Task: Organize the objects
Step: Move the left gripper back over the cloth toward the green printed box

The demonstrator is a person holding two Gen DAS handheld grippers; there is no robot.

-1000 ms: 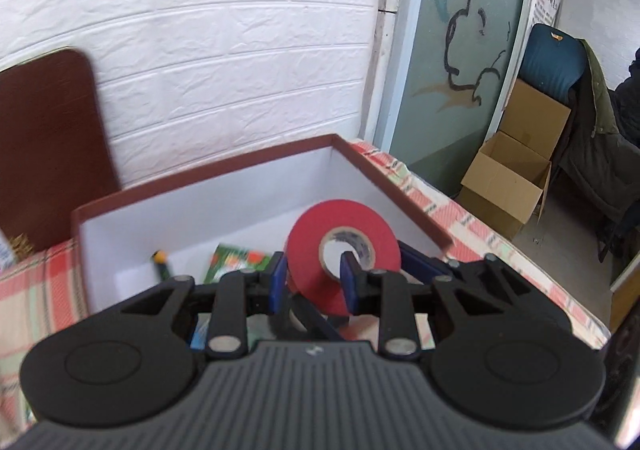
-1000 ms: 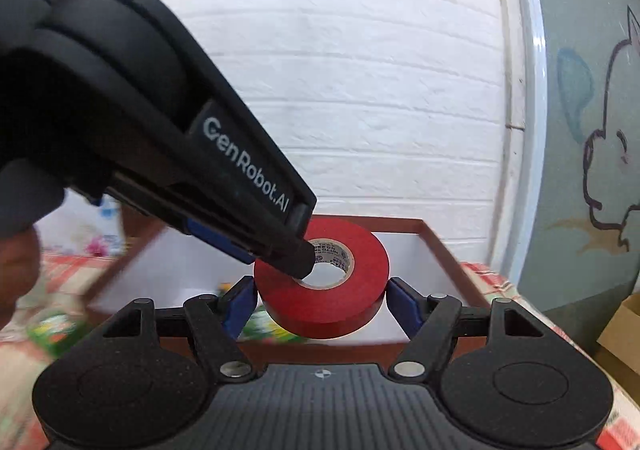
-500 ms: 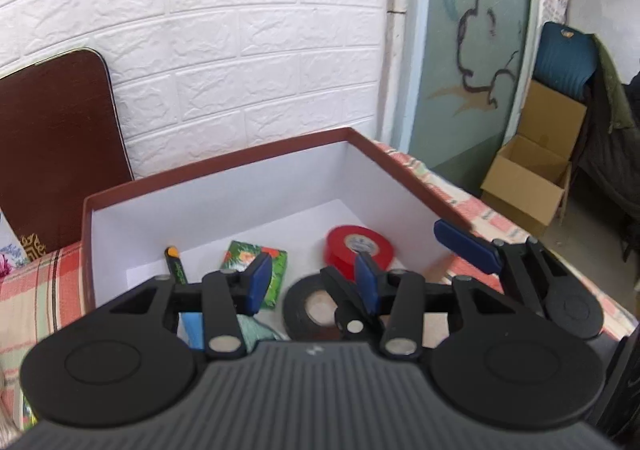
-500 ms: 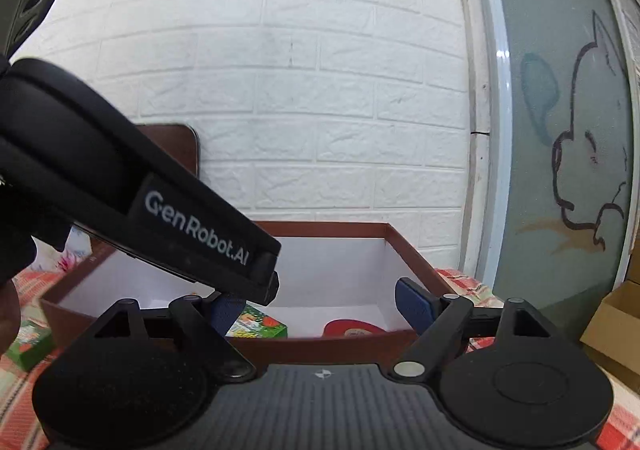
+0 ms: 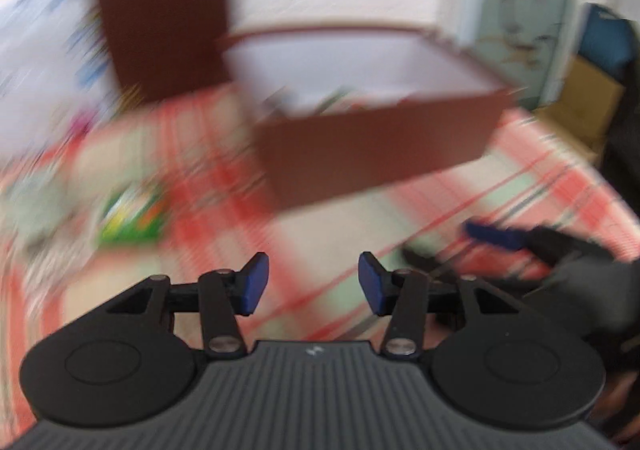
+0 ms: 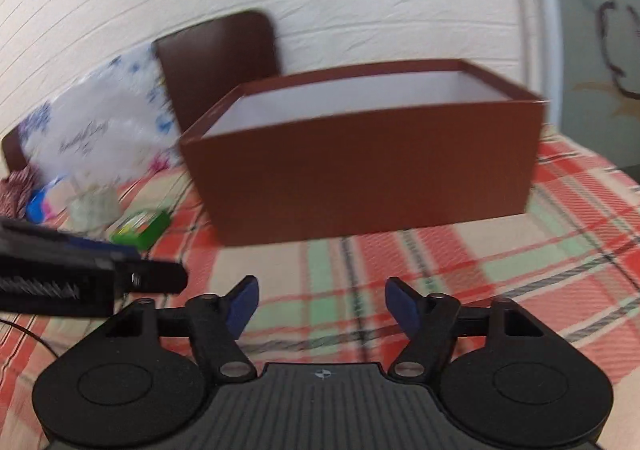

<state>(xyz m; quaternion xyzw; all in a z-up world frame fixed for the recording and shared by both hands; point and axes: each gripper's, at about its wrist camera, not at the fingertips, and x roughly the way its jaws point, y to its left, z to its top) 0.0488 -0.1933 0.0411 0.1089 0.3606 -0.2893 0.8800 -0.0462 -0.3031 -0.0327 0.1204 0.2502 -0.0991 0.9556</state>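
- Sitting on the checked cloth of the desk (image 6: 360, 262) is one brown box (image 6: 372, 170), open on top and white inside.
- What lies inside the box is too blurry to tell in the left view and is hidden by the wall in the right view.
- One small green packet (image 6: 140, 228) lies on the cloth, near the box, off its left corner.
- One clear plastic bag (image 6: 92, 130) with blue marks stands behind the packet, by the white brick wall.
- One brown board (image 6: 218, 58) leans on the wall behind the box.
- There are two tools.
- The left tool (image 5: 312, 282) is opening, with nothing between its blue pads.
- The right tool (image 6: 322, 302) is closing, and it holds nothing too.
- Both tools hang over bare cloth in front of the box.
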